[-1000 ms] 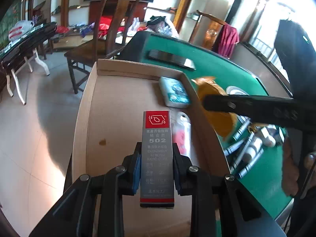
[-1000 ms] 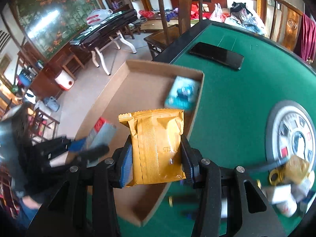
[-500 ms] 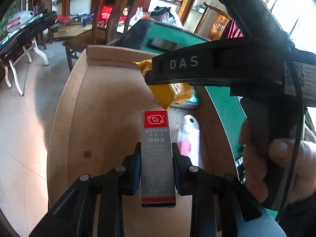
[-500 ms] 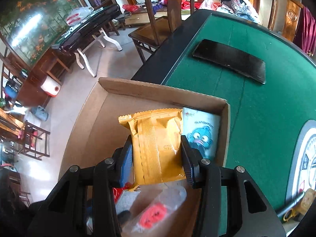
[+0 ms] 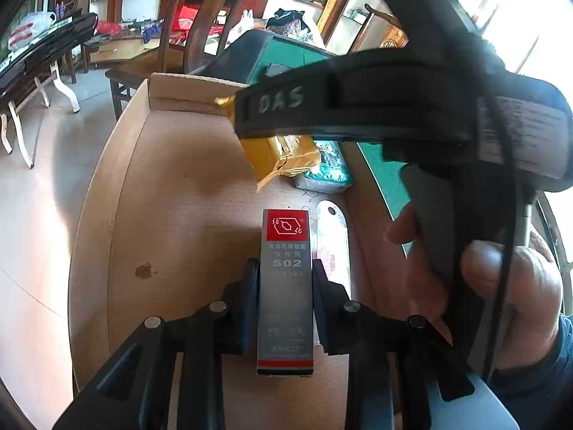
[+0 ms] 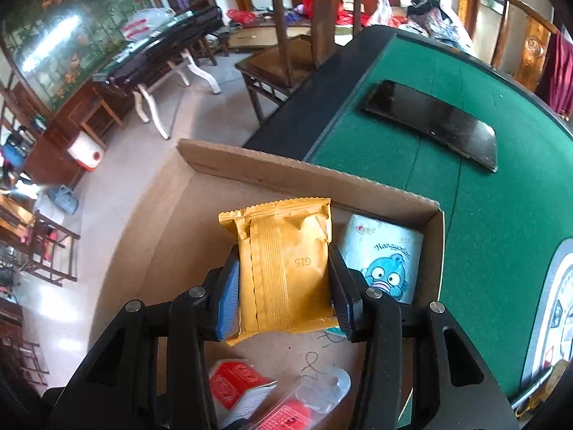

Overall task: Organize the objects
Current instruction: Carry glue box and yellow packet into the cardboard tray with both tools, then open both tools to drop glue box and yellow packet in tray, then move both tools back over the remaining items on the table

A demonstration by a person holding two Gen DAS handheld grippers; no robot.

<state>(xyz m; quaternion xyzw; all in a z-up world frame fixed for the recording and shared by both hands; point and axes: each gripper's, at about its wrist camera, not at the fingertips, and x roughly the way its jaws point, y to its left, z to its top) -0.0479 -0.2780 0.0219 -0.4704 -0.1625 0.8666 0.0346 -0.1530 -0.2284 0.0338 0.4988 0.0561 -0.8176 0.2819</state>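
Note:
My left gripper (image 5: 284, 288) is shut on a grey and red 502 glue box (image 5: 285, 286) and holds it over the floor of the shallow cardboard box (image 5: 186, 193). My right gripper (image 6: 284, 283) is shut on a gold snack packet (image 6: 284, 265) above the far part of the cardboard box (image 6: 286, 172); the packet also shows in the left wrist view (image 5: 283, 154). A blue cartoon tissue pack (image 6: 386, 258) lies in the box's far right corner. A clear blister pack (image 5: 331, 236) lies beside the glue box.
The box sits at the edge of a green felt table (image 6: 483, 197). A black phone (image 6: 433, 123) lies on the felt. A wooden chair (image 6: 286, 53) stands beyond the table edge. The right tool and hand (image 5: 465, 215) fill the right of the left wrist view.
My right gripper has carried the gold packet from beside the box to over its far part, lower and nearer the tissue pack. My left gripper has stayed over the box with the glue box.

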